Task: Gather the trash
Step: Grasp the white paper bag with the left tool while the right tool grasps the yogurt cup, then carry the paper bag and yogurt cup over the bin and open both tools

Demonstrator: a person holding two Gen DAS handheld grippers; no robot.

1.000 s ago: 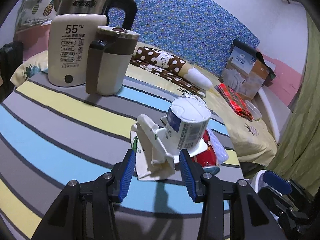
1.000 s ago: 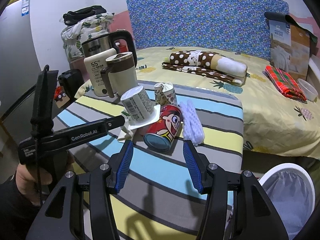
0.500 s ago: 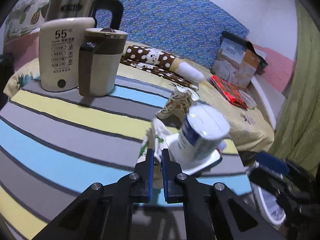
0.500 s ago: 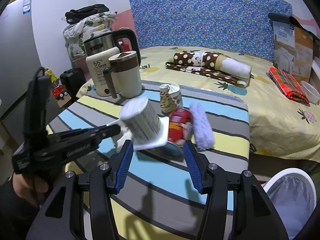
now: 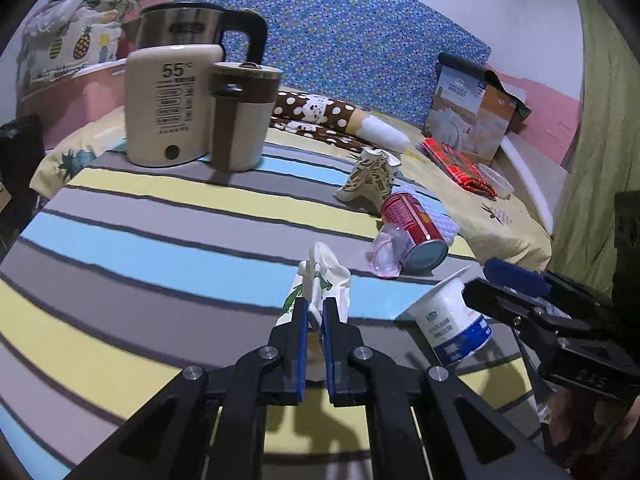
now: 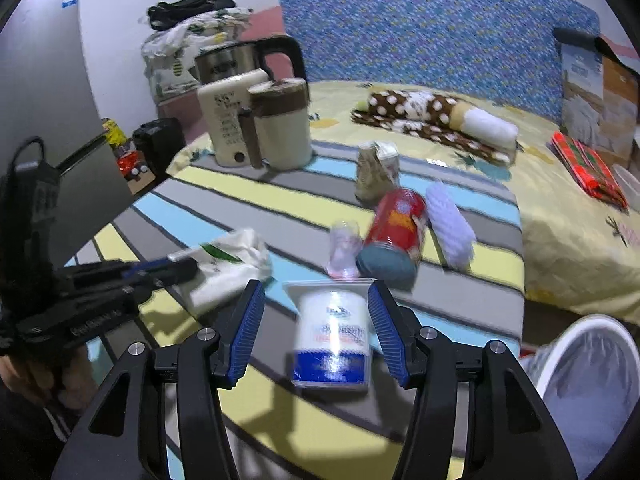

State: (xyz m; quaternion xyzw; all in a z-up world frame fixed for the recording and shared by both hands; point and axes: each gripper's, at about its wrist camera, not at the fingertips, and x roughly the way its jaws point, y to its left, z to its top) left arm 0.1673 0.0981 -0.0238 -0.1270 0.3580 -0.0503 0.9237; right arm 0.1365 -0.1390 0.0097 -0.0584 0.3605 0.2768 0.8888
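Note:
My left gripper (image 5: 315, 312) is shut on a crumpled white wrapper with green print (image 5: 320, 280), which also shows in the right wrist view (image 6: 228, 264). A white and blue yogurt cup (image 6: 332, 340) lies on its side on the striped table, between the open jaws of my right gripper (image 6: 316, 332); it also shows in the left wrist view (image 5: 448, 320). Behind it lie a red can (image 6: 396, 224), a small clear pink cup (image 6: 344, 248), a crushed paper cup (image 6: 376, 168) and a white knitted roll (image 6: 448, 224). A white trash bin with a liner (image 6: 588, 376) stands at the lower right.
A cream kettle (image 5: 168, 108) and a brown-lidded jug (image 5: 240, 116) stand at the table's far left. A bed with a dotted pillow (image 6: 420, 116), a box (image 5: 472, 116) and red cloth (image 6: 584, 168) lies beyond the table edge.
My left gripper shut on the wrapper and pulled it left; the yogurt cup came off it and tipped onto the table. My right gripper moved up around the cup.

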